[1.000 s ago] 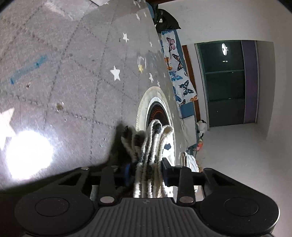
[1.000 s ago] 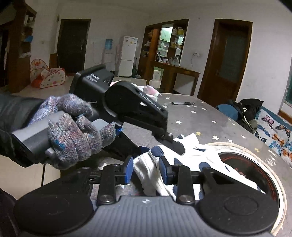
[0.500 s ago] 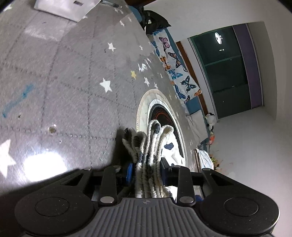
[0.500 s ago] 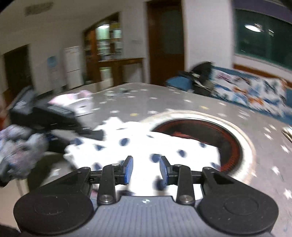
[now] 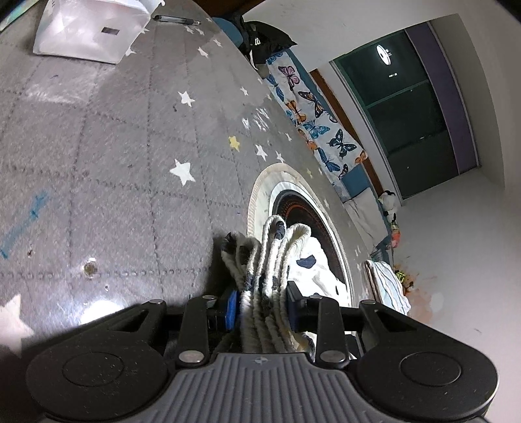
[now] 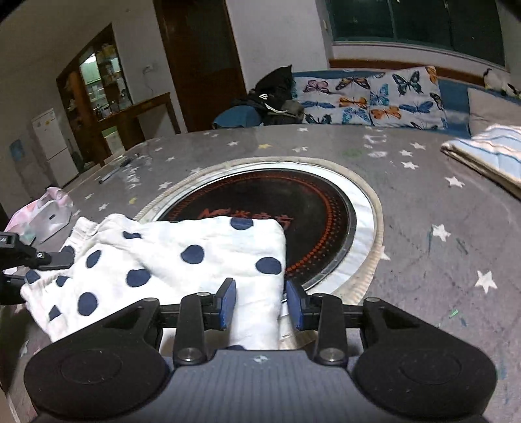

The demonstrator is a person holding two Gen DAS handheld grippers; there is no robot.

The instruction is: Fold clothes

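Note:
A white garment with dark blue dots (image 6: pixel 195 247) lies folded on the grey star-patterned table (image 6: pixel 423 201), partly over a round black hotplate (image 6: pixel 309 208). My right gripper (image 6: pixel 260 302) straddles its near right corner. Its jaws are opening: the cloth sits between the pads, and a gap shows at the right pad. My left gripper (image 5: pixel 262 302) is shut on the garment's bunched ribbed edge (image 5: pixel 276 247), close above the table by the hotplate's rim (image 5: pixel 260 195). One black finger of the left gripper (image 6: pixel 52 259) shows at the garment's far left end in the right wrist view.
A folded blue-striped cloth (image 6: pixel 488 153) lies at the table's right edge. A white plastic packet (image 5: pixel 88 32) and a pen (image 5: pixel 176 20) lie at the far end. Beyond the table stands a sofa with butterfly cushions (image 6: pixel 374 97) and a black bag (image 6: pixel 276 91).
My right gripper swung right, away from the gloved hand, and now faces the hotplate with its pads wider around the garment's corner. The left gripper rolled a little and kept its hold.

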